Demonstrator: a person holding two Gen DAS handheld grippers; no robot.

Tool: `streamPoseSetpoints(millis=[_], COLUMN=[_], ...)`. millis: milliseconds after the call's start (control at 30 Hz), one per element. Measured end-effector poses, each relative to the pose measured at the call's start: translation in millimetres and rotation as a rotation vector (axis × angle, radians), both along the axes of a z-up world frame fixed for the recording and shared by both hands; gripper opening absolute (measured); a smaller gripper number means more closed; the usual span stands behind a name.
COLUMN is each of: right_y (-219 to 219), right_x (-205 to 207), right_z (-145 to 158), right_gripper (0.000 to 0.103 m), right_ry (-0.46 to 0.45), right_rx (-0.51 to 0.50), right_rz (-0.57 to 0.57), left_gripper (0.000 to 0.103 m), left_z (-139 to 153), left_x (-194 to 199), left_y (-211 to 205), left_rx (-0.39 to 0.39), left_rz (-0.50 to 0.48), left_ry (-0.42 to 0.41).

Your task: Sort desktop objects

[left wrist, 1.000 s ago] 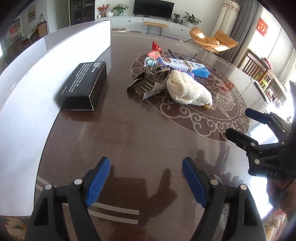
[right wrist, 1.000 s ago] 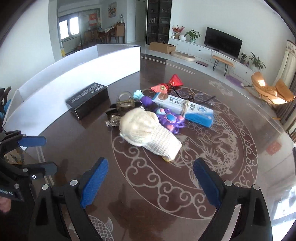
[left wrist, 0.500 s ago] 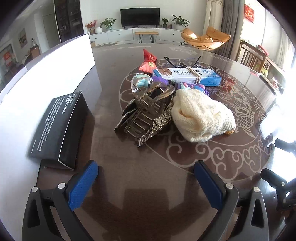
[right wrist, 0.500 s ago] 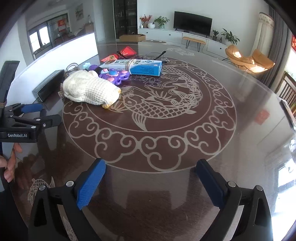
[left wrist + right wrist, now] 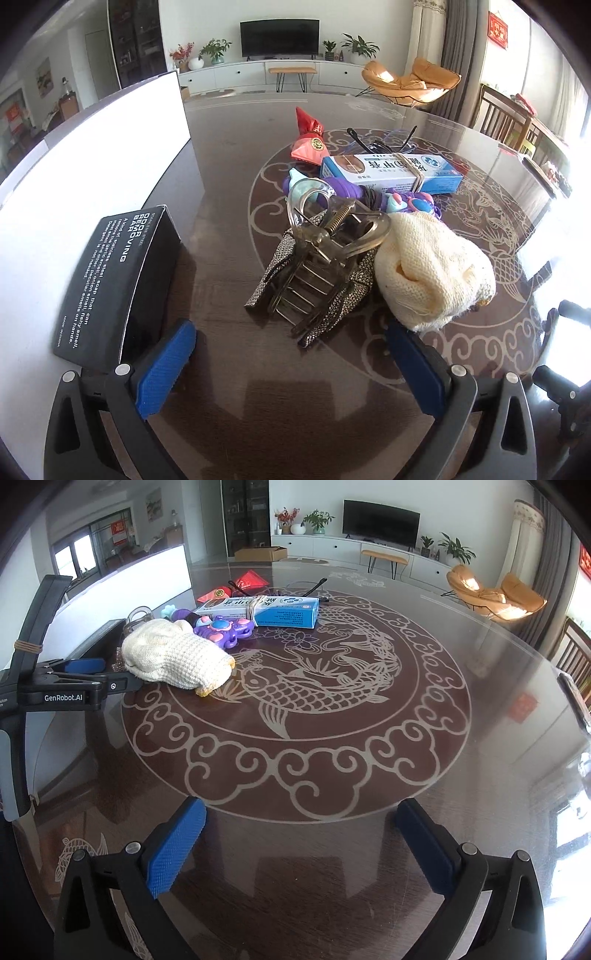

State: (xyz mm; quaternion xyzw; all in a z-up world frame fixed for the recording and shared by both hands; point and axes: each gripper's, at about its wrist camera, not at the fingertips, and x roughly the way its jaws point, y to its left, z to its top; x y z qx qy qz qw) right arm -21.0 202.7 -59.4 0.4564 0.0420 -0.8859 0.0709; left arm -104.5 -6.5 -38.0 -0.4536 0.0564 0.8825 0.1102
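A pile of objects lies on the round dark table (image 5: 229, 221). A large rhinestone hair claw (image 5: 321, 266) is nearest my left gripper (image 5: 291, 362), which is open and empty just short of it. A cream knitted glove (image 5: 432, 273) lies to its right, also in the right wrist view (image 5: 173, 657). Behind are a purple toy (image 5: 221, 627), a blue and white box (image 5: 391, 171) and a red packet (image 5: 308, 138). My right gripper (image 5: 295, 842) is open and empty over bare table, far from the pile. The left gripper (image 5: 92, 672) shows there beside the glove.
A black "Odor Removing Bar" box (image 5: 114, 291) lies at the left, against a white board wall (image 5: 92, 166) along the table's left edge. Black glasses (image 5: 380, 142) lie behind the blue box. Chairs stand beyond the table at the right.
My left gripper has moved forward to the hair claw and the black box. My right gripper has swung right and back, away from the pile.
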Motion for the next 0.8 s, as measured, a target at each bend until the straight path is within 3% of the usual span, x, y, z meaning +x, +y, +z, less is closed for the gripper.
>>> streamPoseSetpoints(millis=[800], right_y=[0.2], right_x=[0.4], right_z=[-0.4], right_gripper=[0.103], right_ry=[0.000], right_rx=[0.001], right_rz=[-0.002], left_gripper=[0.103], left_z=[-0.5], left_x=[1.5], left_y=[-0.1], left_rx=[0.000], left_rz=[0.002], left_ry=[0.000])
